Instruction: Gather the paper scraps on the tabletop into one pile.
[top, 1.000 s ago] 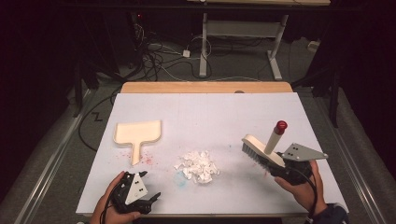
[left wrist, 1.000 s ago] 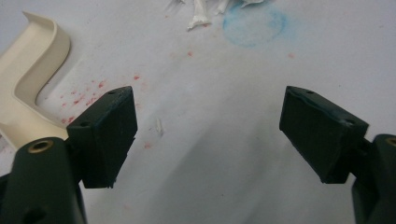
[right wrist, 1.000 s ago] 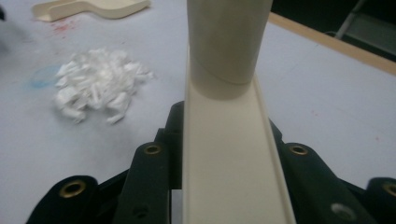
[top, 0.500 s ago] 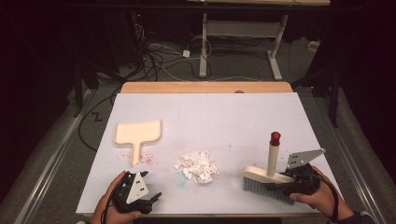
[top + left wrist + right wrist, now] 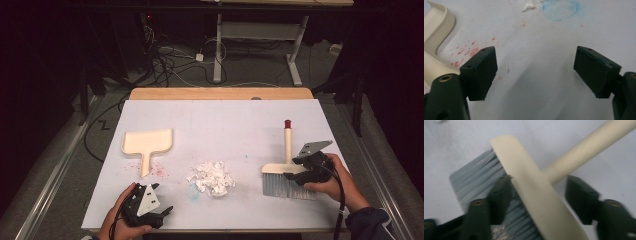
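A cream brush with grey bristles and a red-tipped handle lies flat on the white tabletop at the right. My right gripper straddles the brush head. Its jaws have just been opening: one jaw rests against the bristles and the other stands clear of the head, so it is open. A cream dustpan lies at the left, its handle toward me. A pile of white paper scraps sits in the middle. My left gripper rests open at the front left, its jaws holding nothing.
Red specks dot the table beside the dustpan handle, and a faint blue ring marks it near the scraps. A wooden board edge runs along the back. Cables and a desk frame lie on the floor beyond.
The brush, held tilted above the table a second ago, was stood on its bristles and now lies flat. My right hand moved right and toward me, and its jaws opened.
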A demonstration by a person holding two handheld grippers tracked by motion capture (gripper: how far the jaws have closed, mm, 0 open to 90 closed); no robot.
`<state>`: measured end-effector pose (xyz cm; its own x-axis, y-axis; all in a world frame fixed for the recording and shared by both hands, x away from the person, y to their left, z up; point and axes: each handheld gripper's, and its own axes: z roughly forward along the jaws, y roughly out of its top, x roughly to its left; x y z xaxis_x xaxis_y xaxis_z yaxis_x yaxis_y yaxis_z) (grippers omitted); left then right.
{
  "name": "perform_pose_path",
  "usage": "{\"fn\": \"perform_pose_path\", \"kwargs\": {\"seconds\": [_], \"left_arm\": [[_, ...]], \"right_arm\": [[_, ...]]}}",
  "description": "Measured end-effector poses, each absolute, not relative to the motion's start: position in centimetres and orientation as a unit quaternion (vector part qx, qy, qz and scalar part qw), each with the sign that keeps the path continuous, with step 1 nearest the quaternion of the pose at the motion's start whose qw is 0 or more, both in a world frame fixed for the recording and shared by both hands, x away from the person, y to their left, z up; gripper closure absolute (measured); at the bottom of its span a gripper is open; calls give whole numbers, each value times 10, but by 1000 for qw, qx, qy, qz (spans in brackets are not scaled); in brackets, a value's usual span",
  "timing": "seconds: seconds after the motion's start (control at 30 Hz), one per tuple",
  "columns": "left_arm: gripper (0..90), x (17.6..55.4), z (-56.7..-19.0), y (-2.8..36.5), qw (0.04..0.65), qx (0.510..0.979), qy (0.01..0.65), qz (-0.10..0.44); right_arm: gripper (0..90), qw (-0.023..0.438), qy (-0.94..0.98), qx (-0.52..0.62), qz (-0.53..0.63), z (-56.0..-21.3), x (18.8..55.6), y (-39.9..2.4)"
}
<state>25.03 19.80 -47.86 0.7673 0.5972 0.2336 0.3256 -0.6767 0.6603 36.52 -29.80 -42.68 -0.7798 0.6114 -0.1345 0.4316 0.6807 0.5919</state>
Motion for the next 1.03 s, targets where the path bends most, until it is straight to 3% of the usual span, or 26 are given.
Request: {"fn": "perform_pose_path", "kwargs": {"seconds": [0.07, 0.13, 0.37, 0.63, 1.03], "left_arm": [[180, 249, -478, 198, 307, 888, 261, 223], [180, 248, -477, 198, 306, 887, 260, 226], [173, 248, -476, 199, 310, 882, 264, 238], [170, 248, -476, 199, 313, 881, 262, 240], [170, 252, -477, 195, 307, 883, 263, 237]], "right_arm": [[333, 207, 882, 299, 299, -422, 362, -299], [321, 261, 855, 317, 317, -416, 356, -301], [245, 344, 787, 323, 397, -416, 311, -299], [211, 357, 769, 323, 421, -424, 272, -292], [204, 366, 778, 310, 406, -429, 270, -287]]}}
